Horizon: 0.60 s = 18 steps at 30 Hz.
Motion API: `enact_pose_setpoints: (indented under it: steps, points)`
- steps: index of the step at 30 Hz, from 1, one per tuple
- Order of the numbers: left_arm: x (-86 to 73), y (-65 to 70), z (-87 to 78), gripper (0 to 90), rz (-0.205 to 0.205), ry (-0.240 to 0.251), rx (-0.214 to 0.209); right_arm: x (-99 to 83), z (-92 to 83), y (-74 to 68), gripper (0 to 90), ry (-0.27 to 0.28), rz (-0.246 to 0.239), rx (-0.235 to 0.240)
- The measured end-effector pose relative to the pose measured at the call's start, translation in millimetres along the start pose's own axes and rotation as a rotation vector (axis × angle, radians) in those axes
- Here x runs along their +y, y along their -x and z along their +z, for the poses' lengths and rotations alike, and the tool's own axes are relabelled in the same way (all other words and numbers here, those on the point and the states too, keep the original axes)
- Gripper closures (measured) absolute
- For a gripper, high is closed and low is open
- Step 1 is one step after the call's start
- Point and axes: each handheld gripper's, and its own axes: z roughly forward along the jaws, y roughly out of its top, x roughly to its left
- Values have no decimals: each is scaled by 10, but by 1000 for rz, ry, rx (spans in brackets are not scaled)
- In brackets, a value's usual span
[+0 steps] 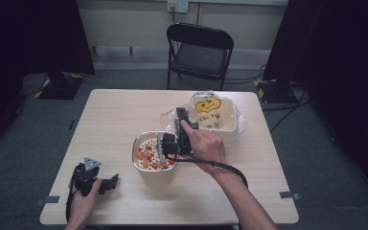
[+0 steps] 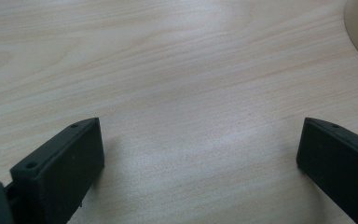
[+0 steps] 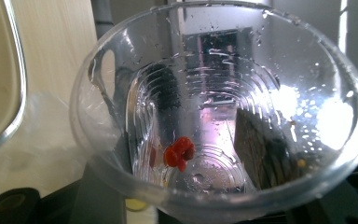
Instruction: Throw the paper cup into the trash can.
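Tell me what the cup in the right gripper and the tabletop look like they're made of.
The clear ribbed cup looks like thin glossy plastic: you can see through it, with glare and droplets on its wall. The pale wood-grain tabletop looks like laminate or sealed wood, smooth with a soft sheen; which one is unclear.

I see a clear plastic cup [image 3: 219, 112], wet inside with a red bit [image 3: 179, 152] stuck near its bottom, clamped in my right gripper [image 1: 172, 143] and tipped over a metal-rimmed bowl [image 1: 154, 167] of red and orange pieces mid-table.
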Motion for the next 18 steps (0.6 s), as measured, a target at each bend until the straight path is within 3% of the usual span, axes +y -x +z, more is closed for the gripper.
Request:
enact_pose_setpoints:
  steps: [1, 6, 11, 14, 18]
  points:
    - [0, 0, 0, 2, 0, 0, 0, -32, -2, 93, 493, 29, 138, 73]
    - [0, 0, 0, 2, 0, 0, 0, -150, 25, 200, 493, 92, 514, 252]
    - [0, 0, 0, 2, 0, 0, 0, -329, 63, 221, 495, 156, 855, 365]
    - [0, 0, 0, 2, 0, 0, 0, -407, 91, 266, 495, 191, 993, 410]
    - [0, 0, 0, 2, 0, 0, 0, -494, 131, 320, 497, 246, 1118, 453]
